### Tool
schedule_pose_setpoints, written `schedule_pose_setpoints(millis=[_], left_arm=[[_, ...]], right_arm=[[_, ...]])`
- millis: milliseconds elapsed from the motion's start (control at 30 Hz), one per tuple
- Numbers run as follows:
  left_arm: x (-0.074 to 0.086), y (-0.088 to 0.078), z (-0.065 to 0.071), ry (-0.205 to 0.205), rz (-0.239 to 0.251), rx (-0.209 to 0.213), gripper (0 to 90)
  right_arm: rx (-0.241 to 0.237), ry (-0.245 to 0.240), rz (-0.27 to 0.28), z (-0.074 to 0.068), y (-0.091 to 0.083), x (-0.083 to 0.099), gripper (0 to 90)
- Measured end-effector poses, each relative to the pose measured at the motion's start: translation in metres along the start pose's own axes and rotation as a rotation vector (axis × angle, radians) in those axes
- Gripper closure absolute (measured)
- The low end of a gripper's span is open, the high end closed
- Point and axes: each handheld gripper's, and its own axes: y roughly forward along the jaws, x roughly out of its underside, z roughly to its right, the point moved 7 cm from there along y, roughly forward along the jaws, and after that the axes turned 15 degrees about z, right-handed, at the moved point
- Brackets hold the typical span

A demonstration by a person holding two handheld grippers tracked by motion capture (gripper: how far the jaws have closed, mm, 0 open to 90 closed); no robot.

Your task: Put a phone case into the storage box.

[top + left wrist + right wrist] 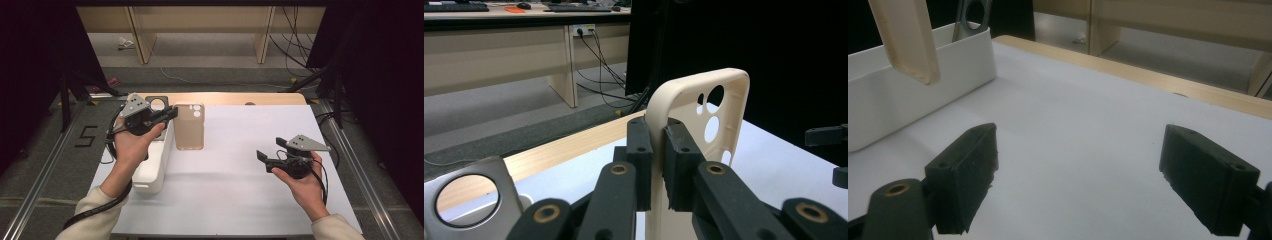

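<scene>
The left gripper [658, 165] pinches the beige, soft-plastic phone case [189, 126] by its thin side wall, just beside the white rectangular bin [152, 167], which looks light, bendy and slip-prone, while the right gripper [1095, 180] is open, holding nothing.

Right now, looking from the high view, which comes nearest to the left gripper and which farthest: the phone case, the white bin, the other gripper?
1. Phone case: clamped by its edge in the left gripper.
2. White bin: just below it, at the table's left side.
3. Right gripper: far across, at the right.
</scene>
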Motion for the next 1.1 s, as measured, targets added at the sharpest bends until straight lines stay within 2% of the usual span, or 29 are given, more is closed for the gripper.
schedule_pose_setpoints(millis=[833, 1100], left_arm=[[-0.012, -0.011, -0.022, 0.017, 0.008, -0.034, 82.8], [-0.019, -0.017, -0.033, 0.024, 0.017, -0.047, 82.8]], right_arm=[[-0.014, 0.003, -0.005, -0.001, -0.002, 0.003, 16.3], [-0.012, 0.002, -0.007, 0.0, -0.002, 0.003, 16.4]])
